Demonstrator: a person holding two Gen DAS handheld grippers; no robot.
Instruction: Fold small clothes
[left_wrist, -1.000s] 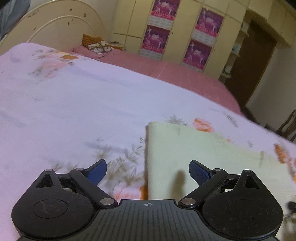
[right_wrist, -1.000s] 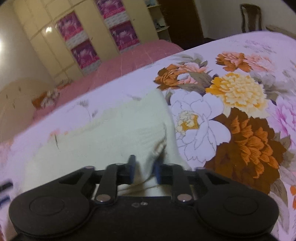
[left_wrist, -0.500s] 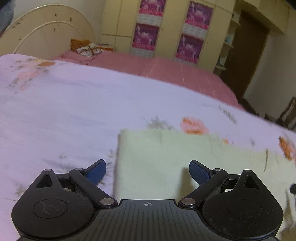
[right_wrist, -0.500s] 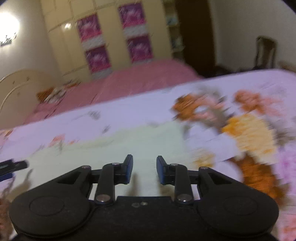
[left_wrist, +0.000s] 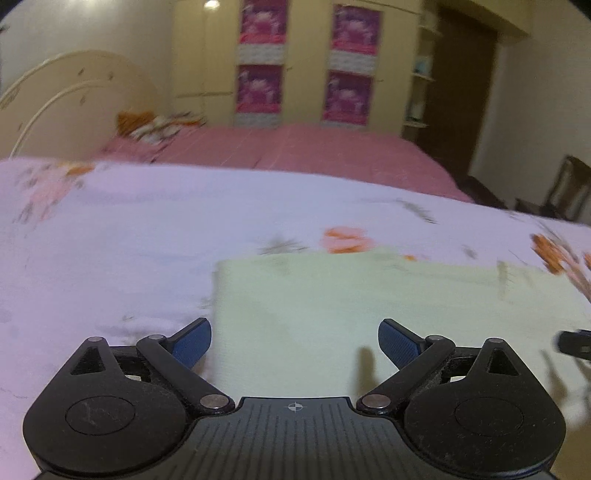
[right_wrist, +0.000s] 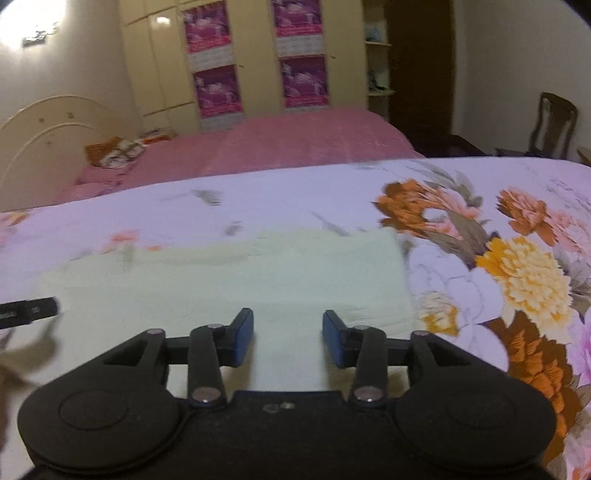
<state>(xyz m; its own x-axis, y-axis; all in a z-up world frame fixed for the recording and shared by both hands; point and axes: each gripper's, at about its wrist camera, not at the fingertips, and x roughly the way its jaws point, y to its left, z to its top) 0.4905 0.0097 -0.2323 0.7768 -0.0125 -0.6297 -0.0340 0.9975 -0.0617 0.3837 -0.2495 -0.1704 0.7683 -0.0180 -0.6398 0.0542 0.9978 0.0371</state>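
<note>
On the bed: pale green cloth (left_wrist: 369, 299) lies flat on the flowered sheet (left_wrist: 110, 240).
Left gripper (left_wrist: 294, 338): hovers low over the cloth's left edge, fingers wide apart, holding nothing.
Right gripper (right_wrist: 288, 338): over the cloth's right part, fingers apart, empty.
Only in right view: big orange and yellow flowers (right_wrist: 524, 280).

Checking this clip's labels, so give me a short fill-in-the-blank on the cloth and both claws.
1. The pale green cloth lies ____ on the floral bedsheet.
2. The left claw has its jaws ____.
3. The right claw holds ____ between its jaws.
4. The bed behind has a ____ cover.

Missing words: flat; open; nothing; pink
</note>
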